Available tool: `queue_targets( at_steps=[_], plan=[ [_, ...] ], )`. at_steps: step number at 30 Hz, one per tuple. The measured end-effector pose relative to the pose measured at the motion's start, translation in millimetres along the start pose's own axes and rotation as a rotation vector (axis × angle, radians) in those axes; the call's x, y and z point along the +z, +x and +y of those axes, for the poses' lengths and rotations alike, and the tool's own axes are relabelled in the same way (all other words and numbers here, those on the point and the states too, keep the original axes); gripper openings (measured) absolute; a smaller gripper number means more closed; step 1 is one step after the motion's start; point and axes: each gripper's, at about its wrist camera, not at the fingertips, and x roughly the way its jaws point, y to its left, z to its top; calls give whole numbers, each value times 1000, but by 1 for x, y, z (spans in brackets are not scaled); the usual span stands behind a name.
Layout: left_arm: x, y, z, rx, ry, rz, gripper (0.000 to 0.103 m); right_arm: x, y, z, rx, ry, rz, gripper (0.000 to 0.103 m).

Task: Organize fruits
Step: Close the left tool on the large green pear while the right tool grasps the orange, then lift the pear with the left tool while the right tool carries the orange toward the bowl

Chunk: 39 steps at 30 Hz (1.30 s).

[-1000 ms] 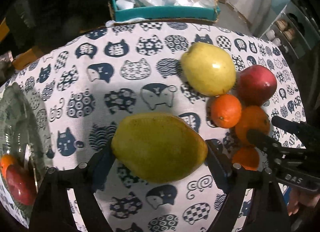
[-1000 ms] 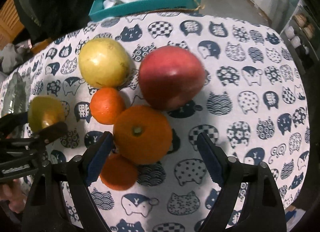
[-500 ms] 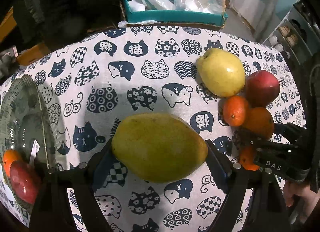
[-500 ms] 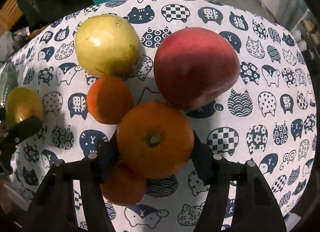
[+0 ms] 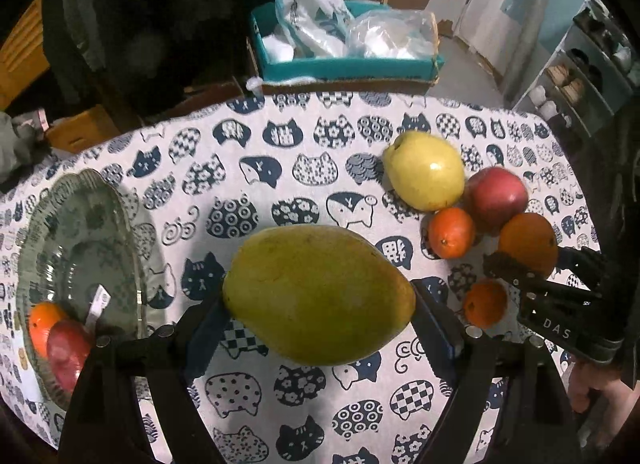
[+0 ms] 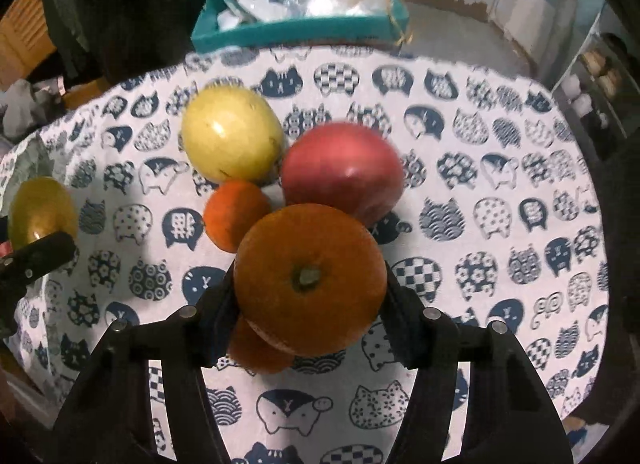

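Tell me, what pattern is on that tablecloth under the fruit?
White tablecloth printed with navy cat heads, some filled with checks, flowers or waves; clearest in the left wrist view.

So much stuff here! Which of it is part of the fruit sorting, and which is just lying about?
Part of the job:
- mango in the left tongs
- big orange in the right tongs
- yellow pear, red apple, two small oranges
- glass bowl

Lying about:
- teal box of plastic bags
- shelf
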Motion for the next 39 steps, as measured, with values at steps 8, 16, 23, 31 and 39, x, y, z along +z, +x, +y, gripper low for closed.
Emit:
queue_targets(
  at_steps=[8, 16, 23, 31, 39],
  plan=[
    [-1, -34, 0, 3, 7, -75, 87, 0, -39, 0, 0, 0, -92, 63],
    [-5, -69, 1, 16, 11, -153, 87, 5, -70, 1, 1, -5, -174, 62],
    [-8, -101, 7, 24, 8, -228, 87, 5, -108, 15, -4, -45, -270, 62],
    [-13, -132, 12, 31, 11, -299, 87, 5, -143, 34, 12, -81, -348, 62],
    [-18, -154, 22, 56, 12, -359, 87, 6, -169, 50, 39, -110, -406, 62]
  ],
)
